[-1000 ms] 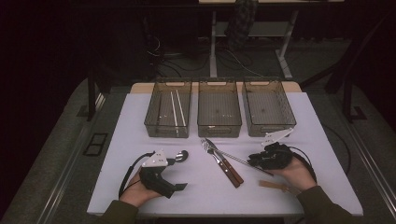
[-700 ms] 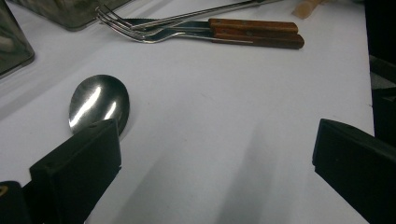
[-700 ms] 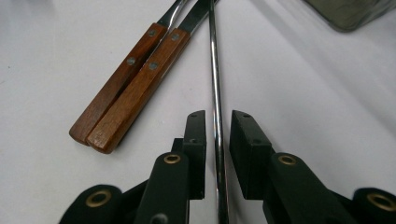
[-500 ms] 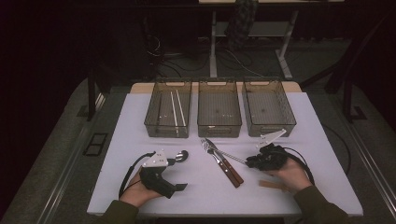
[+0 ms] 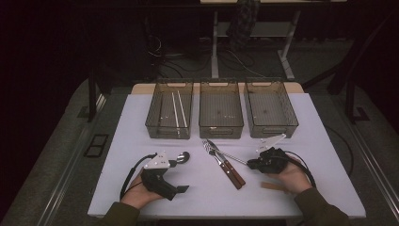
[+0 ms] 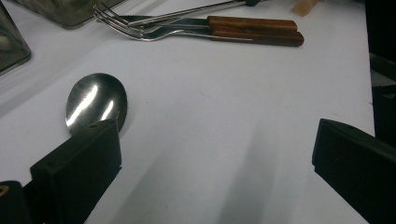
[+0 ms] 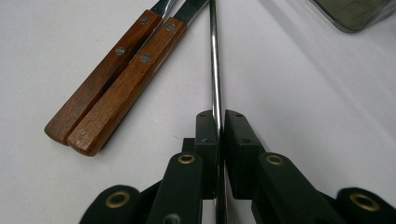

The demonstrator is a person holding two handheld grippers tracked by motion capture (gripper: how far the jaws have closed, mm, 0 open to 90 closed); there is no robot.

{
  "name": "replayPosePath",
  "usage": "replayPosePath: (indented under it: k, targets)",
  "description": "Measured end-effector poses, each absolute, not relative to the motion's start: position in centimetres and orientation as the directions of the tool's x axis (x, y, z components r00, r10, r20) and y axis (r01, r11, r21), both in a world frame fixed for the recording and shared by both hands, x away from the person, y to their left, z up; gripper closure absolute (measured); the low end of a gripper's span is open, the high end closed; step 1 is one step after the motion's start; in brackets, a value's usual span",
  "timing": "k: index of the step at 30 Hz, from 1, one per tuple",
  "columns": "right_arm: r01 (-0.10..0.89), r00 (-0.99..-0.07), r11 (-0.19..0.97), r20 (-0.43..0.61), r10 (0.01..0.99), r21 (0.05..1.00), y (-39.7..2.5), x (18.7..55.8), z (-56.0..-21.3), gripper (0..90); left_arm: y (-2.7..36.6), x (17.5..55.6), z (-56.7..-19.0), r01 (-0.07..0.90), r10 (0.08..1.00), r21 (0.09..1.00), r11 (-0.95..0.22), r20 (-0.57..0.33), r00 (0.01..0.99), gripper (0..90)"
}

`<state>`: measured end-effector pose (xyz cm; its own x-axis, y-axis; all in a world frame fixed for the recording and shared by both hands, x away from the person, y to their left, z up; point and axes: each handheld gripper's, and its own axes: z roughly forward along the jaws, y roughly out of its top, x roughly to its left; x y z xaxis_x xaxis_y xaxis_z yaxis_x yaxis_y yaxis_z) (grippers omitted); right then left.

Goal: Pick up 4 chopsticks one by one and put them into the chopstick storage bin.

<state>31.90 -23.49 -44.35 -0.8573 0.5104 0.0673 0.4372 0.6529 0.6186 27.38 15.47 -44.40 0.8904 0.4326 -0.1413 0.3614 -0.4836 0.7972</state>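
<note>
Steel rod-like handle (image 7: 215, 60) lies on the desk (image 5: 141, 141) beside two wooden-handled pieces (image 7: 114, 79), pinched near its end by the right gripper (image 7: 217, 122). Risk: thin, slick metal may pivot or slip when lifted. Left gripper (image 6: 215, 158) jaws spread, by the spoon (image 6: 95, 100).

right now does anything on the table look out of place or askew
Nothing damaged or spilled. Loose cutlery lies outside the bins: a spoon by the open left gripper, and two wooden-handled pieces lying slantwise. The right gripper is shut on a thin metal utensil handle.
</note>
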Motion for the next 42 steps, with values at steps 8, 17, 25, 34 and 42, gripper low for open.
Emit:
replayPosePath:
  k: [8, 17, 25, 34, 42]
  targets:
    - [0.453, -0.851, 0.636, 0.090, 0.517, 0.625, -23.7, 32.0, -44.4, 84.9, 15.5, 27.3, -44.3, 0.359, 0.431, 0.798, -0.484, -0.139, 0.892, 0.0]
    - [0.459, -0.851, 0.630, 0.105, 0.515, 0.626, -24.0, 32.1, -44.0, 85.0, 15.5, 27.3, -44.3, 0.359, 0.430, 0.799, -0.483, -0.140, 0.892, 0.0]
    - [0.454, -0.853, 0.609, 0.119, 0.508, 0.650, -24.5, 32.0, -43.0, 84.9, 15.5, 27.3, -44.3, 0.358, 0.430, 0.800, -0.482, -0.139, 0.892, 0.0]
    - [0.446, -0.852, 0.582, 0.123, 0.510, 0.680, -25.3, 31.8, -41.5, 84.9, 15.5, 27.3, -44.3, 0.358, 0.430, 0.800, -0.482, -0.139, 0.892, 0.0]
    - [0.432, -0.853, 0.541, 0.133, 0.504, 0.721, -26.0, 31.7, -40.4, 84.9, 15.5, 27.4, -44.3, 0.360, 0.431, 0.800, -0.481, -0.141, 0.891, 0.0]
